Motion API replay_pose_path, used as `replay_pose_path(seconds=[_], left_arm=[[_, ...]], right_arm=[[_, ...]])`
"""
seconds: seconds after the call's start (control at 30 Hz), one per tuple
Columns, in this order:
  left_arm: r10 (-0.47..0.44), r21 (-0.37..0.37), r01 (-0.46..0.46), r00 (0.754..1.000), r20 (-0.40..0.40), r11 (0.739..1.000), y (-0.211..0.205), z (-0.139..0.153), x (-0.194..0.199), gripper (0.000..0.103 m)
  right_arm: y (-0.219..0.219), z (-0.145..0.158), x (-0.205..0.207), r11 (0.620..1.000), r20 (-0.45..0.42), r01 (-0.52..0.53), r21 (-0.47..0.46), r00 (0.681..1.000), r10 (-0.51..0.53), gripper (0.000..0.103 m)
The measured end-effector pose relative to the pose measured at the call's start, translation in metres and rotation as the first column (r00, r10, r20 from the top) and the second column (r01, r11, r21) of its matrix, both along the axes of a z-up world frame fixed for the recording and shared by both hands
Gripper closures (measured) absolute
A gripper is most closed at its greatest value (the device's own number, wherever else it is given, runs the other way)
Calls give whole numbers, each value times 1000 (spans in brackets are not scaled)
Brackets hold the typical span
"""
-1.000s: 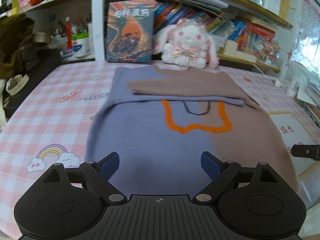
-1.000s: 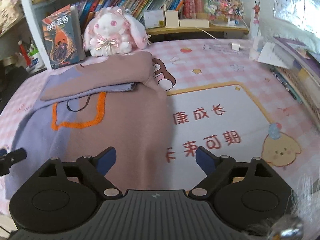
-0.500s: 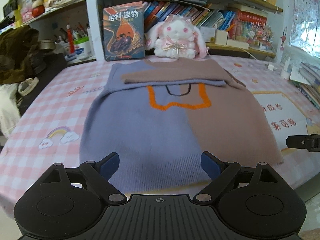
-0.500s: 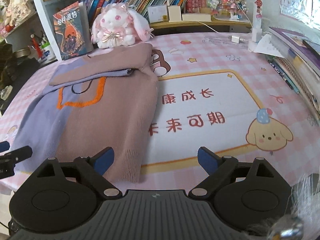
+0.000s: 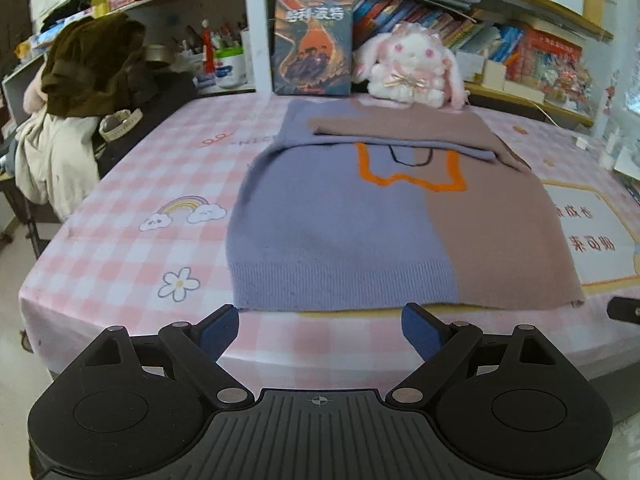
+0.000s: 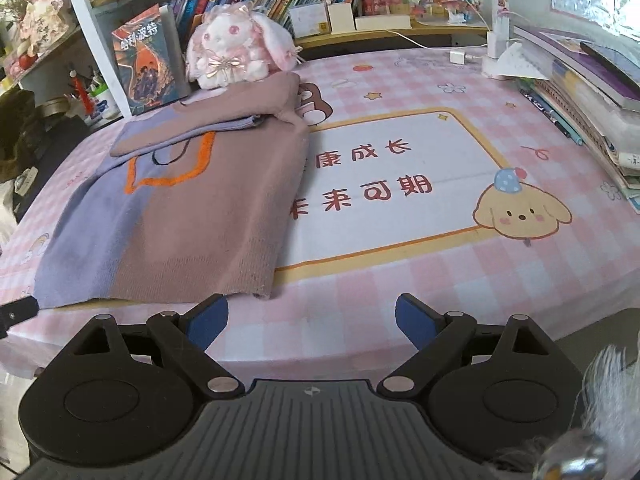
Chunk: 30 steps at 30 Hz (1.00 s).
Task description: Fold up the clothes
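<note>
A knit sweater, half lavender and half mauve with an orange outline, lies flat on the table, its sleeves folded across the top. It also shows in the right wrist view. My left gripper is open and empty, just off the table's near edge below the lavender hem. My right gripper is open and empty, near the front edge, by the sweater's mauve hem corner. A tip of the right gripper shows at the left view's right edge.
The table carries a pink checked cloth with a cartoon dog panel. A plush rabbit and an upright book stand behind the sweater. Shelves of books line the back. Stacked books lie at right. Clothes hang on a chair at left.
Both grippers have pulled back toward the near edge of the table. The sweater's hem, under the fingers a second ago, now lies ahead of them. The sweater has not moved.
</note>
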<state>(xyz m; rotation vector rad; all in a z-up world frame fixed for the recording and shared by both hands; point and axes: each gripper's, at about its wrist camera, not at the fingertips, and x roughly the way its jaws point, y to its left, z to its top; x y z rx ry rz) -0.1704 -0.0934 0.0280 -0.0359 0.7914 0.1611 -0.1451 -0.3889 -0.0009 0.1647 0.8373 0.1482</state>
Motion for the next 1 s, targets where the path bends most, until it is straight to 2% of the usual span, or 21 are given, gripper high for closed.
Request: replay_pose_path(seconds=[0.1,0.53,0.8,1.0], left_arm=[[-19,14,19,1000,3,1000,-3,-1,-5,12],[-3,-43,3,1000,-6,999,16,-5,-8,12],[18,-58,-19,1000,-19,998,30,-8,-6,12],[60,-87,-64,997,-52,994,46,-14,-2,12]], right_arm=[[2,0,-3,1000,2,-4,5,1000,4,12],[12,4,-5,1000,8,18,1,1000,-18,12],[21,4,-3,1000,2,23,-3,1000,-23,12],[19,1,2,998,-17,66,12,998,-65,12]])
